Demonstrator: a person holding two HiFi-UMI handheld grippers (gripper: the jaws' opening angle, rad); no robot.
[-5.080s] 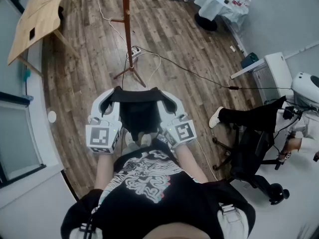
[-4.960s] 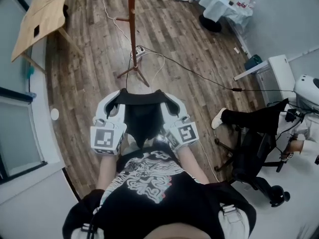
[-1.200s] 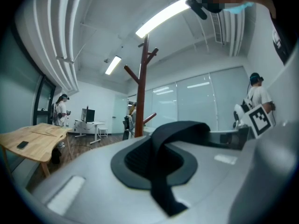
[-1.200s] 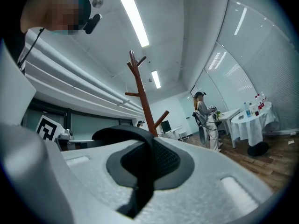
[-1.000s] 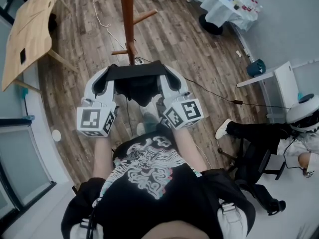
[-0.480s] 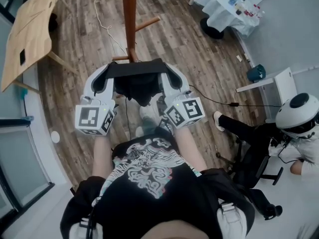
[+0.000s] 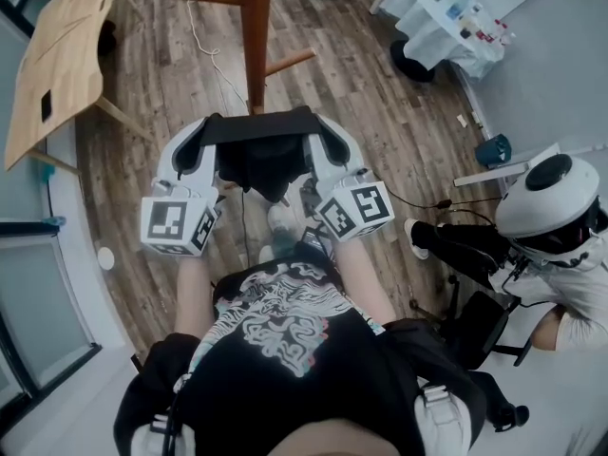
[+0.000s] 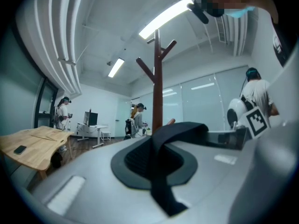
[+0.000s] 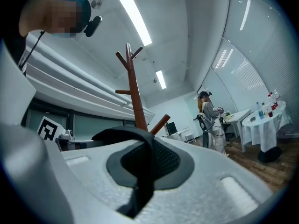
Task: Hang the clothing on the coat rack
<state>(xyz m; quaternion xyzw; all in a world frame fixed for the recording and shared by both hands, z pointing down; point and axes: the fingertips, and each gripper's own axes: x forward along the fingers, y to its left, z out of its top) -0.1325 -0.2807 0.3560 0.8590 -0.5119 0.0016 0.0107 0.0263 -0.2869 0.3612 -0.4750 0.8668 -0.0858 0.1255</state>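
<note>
A black garment [image 7: 261,150] is stretched between my two grippers in front of my chest, its top edge pulled taut and the rest hanging down. My left gripper [image 7: 202,145] is shut on its left end and my right gripper [image 7: 328,141] on its right end. The brown wooden coat rack [image 7: 255,36] stands just beyond the garment, with pegs pointing left and right. In the left gripper view a black fold [image 8: 161,157] lies pinched in the jaws, the rack [image 8: 158,87] rising behind it. The right gripper view shows the pinched cloth [image 9: 142,171] and the rack [image 9: 134,97].
A light wooden table [image 7: 57,55] stands at the left and a white-clothed table [image 7: 446,27] at the upper right. A seated person in a white helmet [image 7: 556,217] is close at the right. Cables [image 7: 204,36] run over the wooden floor by the rack.
The rack has come much closer to the stretched garment over five seconds. The grippers keep their hold. The helmeted person at the right has come further into view.
</note>
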